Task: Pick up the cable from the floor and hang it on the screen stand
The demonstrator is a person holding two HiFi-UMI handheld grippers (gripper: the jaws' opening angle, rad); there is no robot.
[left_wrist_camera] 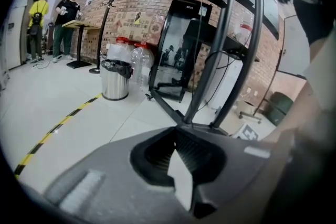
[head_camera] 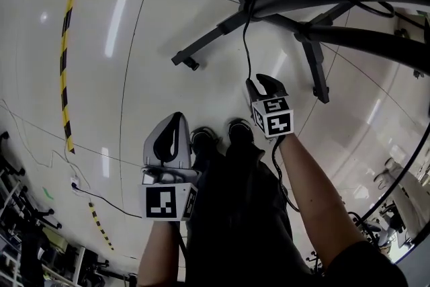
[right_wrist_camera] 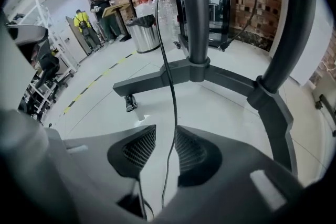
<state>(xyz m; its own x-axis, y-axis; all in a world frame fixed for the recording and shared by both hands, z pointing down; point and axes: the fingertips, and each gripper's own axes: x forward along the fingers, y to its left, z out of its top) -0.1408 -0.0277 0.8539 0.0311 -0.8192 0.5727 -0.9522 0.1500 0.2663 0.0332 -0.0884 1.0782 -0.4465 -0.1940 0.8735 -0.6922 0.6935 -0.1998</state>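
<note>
Right tongs (right_wrist_camera: 165,136) apart, cable (right_wrist_camera: 171,81) between them | cable runs upright beside screen stand (right_wrist_camera: 194,18) post | left tongs (left_wrist_camera: 175,139) closed, empty

The cable (right_wrist_camera: 174,110) hangs between the right gripper's (right_wrist_camera: 165,126) jaws, before the screen stand (right_wrist_camera: 195,68).

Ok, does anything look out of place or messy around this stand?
Yes. A black cable dangles loose down the screen stand instead of hanging tidily on it. It passes between the open jaws of the right gripper, unclamped. At the left, a black lead with a white plug trails across the floor.
</note>
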